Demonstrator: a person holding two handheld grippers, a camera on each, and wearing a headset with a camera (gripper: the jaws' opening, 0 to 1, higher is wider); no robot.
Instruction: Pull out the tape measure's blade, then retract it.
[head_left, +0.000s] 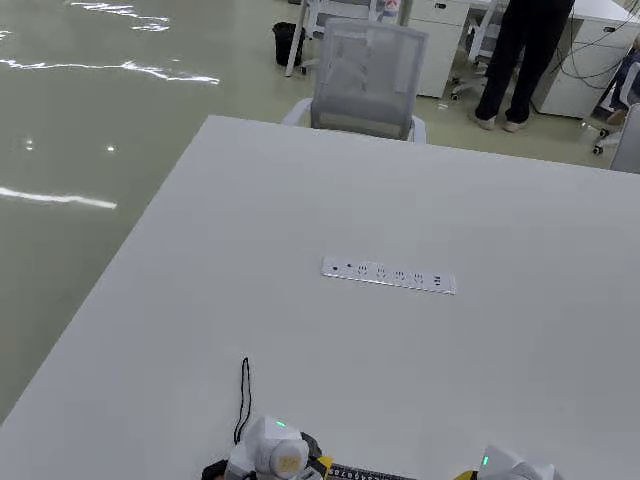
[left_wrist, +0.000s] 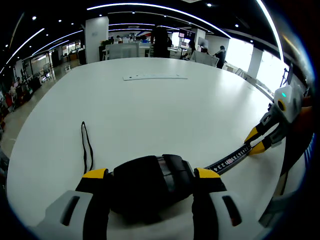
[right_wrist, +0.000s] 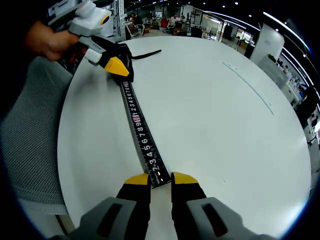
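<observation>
Closest in the left gripper view, at 6 o'clock, the tape measure (left_wrist: 150, 187) sits clamped between the yellow-tipped jaws of the left claw (left_wrist: 152, 175). It is a rounded black body, smooth and slightly glossy, resting on the white worktop (left_wrist: 150, 105). Its thin black cord (left_wrist: 83, 129) trails off toward 10 o'clock.

In the right gripper view the right claw (right_wrist: 161, 179) is narrowed onto the tip of the blade (right_wrist: 137, 125). The blade is a flat black strip with white numerals, running from 6 o'clock toward 11 o'clock along the matte worktop. So the pull-out looks under way or done, and the retraction is left. A long white socket strip (head_left: 388, 275) lies well apart, toward 12 o'clock from the claws in the head view.
</observation>
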